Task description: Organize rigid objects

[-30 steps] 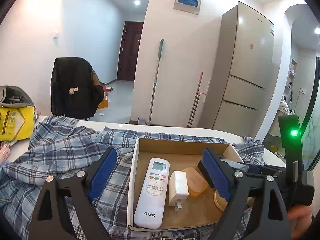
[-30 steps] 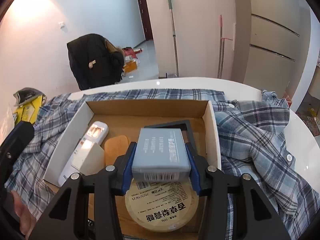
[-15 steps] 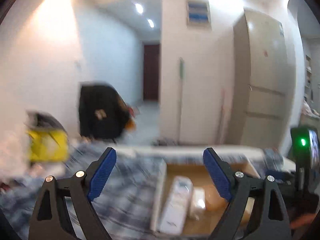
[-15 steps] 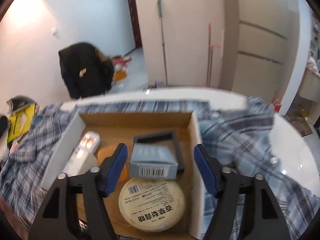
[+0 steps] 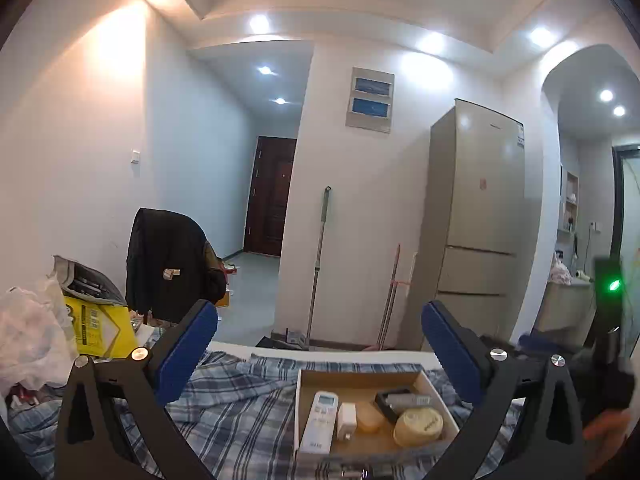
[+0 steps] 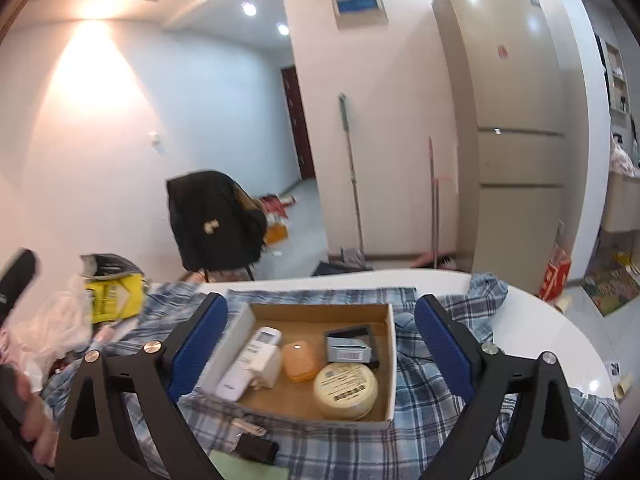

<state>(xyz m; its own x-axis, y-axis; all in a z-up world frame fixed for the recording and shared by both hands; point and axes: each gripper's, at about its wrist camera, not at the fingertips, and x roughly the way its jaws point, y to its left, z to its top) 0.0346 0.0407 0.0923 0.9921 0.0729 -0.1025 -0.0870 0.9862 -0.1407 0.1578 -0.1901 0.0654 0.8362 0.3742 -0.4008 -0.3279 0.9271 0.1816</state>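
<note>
A shallow cardboard box (image 6: 394, 344) sits on a plaid cloth (image 6: 440, 432). In it lie a white AUX remote (image 6: 250, 362), a white charger (image 6: 267, 372), an orange soap case (image 6: 301, 361), a small grey box (image 6: 347, 347) on a black frame and a round yellow tin (image 6: 346, 385). The box also shows in the left wrist view (image 5: 436, 390) with the remote (image 5: 320, 420). My right gripper (image 6: 321, 342) is open and empty, raised above and behind the box. My left gripper (image 5: 320, 346) is open and empty, raised to the box's left.
A key and black fob (image 6: 252, 440) lie on the cloth in front of the box, beside a green sheet (image 6: 240, 468). A yellow package (image 5: 98, 324) and plastic bags (image 5: 28, 336) sit at the table's left. A chair with a black jacket (image 6: 212, 220) stands behind.
My right gripper has opened, left the grey box in the cardboard box, and pulled up and back. My left gripper has also lifted up and back, staying open.
</note>
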